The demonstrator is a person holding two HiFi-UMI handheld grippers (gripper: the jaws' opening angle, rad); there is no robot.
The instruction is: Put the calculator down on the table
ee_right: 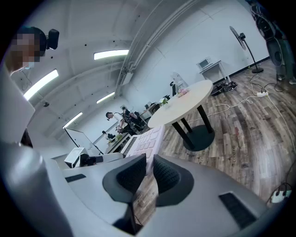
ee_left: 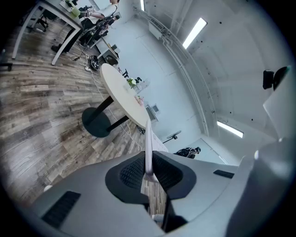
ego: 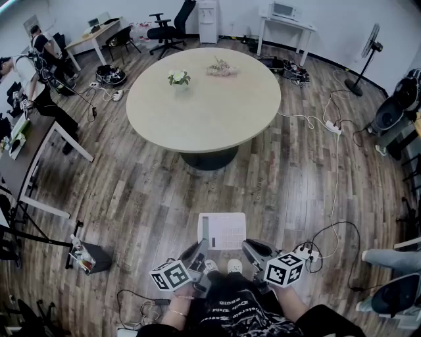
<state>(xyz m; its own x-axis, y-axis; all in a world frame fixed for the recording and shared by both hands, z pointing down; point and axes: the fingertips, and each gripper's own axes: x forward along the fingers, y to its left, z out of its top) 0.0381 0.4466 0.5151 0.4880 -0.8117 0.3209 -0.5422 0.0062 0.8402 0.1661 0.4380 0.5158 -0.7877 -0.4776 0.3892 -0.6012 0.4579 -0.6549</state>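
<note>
two tongs, both clamped on one calculator (ego: 222, 230): left gripper (ego: 199, 251) on its near left corner, right gripper (ego: 250, 250) on its near right corner. calculator face up in the air above the wood floor (ego: 131, 197). beyond it, one round table (ego: 217, 112) bearing one potted plant (ego: 179, 79).

You stand in an open office workroom, pale round counter (ego: 204, 99) ahead of you, black swivel chairs (ego: 164, 31) by the far wall, water dispenser (ego: 208, 20), pedestal fan (ego: 365, 59), power strips (ego: 332, 126) trailing across wood floor (ego: 131, 191), long strip lights (ee_left: 194, 32) overhead.
</note>
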